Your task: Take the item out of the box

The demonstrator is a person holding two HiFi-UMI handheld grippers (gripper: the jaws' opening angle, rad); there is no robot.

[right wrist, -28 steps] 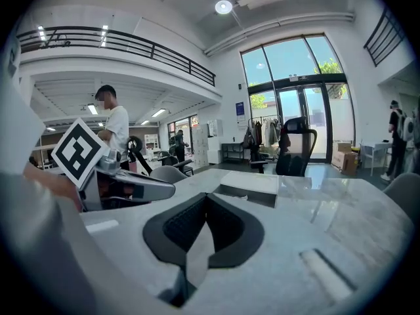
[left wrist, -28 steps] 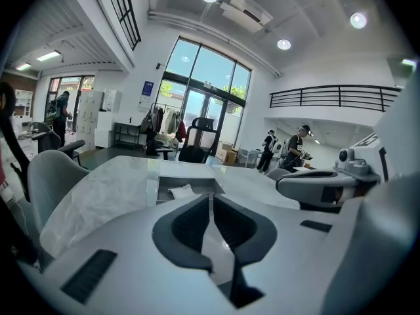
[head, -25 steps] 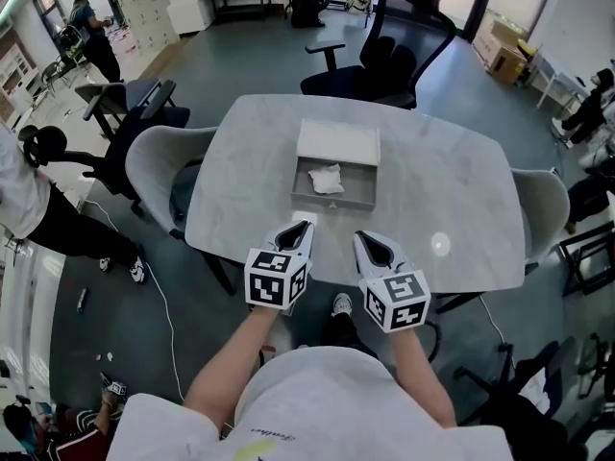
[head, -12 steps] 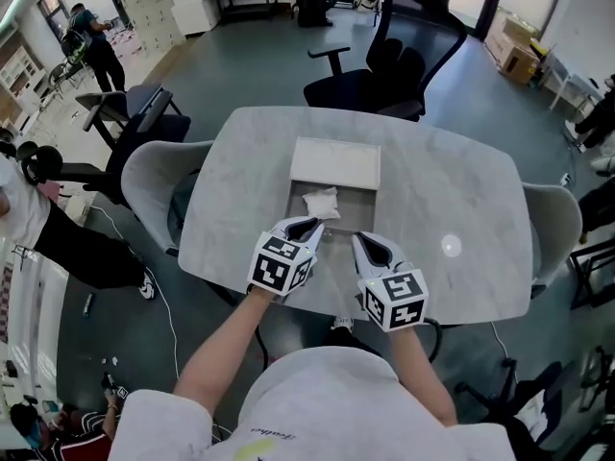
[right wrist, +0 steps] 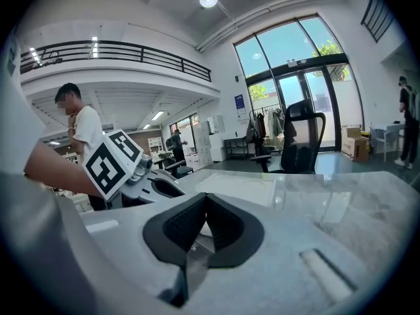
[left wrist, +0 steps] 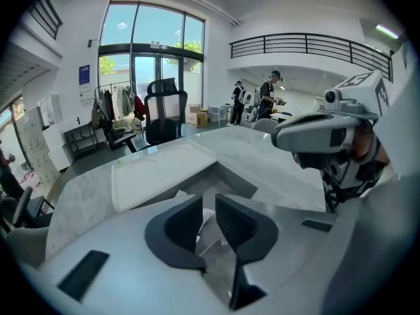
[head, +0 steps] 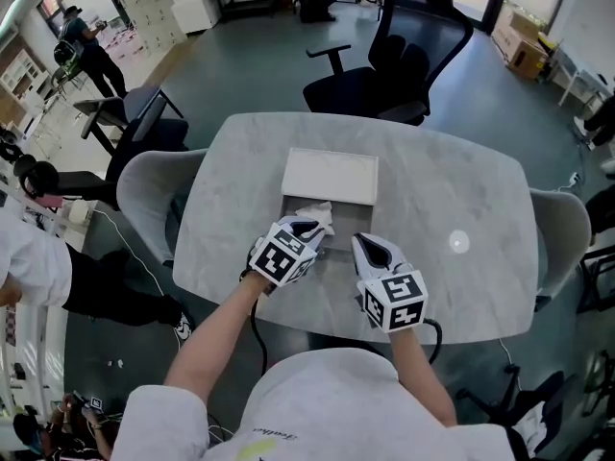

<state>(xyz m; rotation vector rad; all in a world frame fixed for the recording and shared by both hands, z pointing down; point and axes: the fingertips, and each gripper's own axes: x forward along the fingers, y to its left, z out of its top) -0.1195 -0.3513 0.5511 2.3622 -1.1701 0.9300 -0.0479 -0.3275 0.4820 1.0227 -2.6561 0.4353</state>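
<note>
While jaws of left gripper (head: 306,229) are being opened, only narrow gap is shown, nothing between pads. Crumpled white item (head: 317,213) is seen in box (head: 338,246), just ahead of left tips. Right gripper (head: 371,248) is held closed, empty, farther from item.

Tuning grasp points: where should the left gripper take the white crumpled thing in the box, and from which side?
Probably a raised fold on top of the white crumpled item, coming from above. It lies low on the floor of the open box, so the walls block a sideways approach, and its ridges suit a narrow pinch. The left gripper is over it, jaws opening, nothing gripped.
</note>
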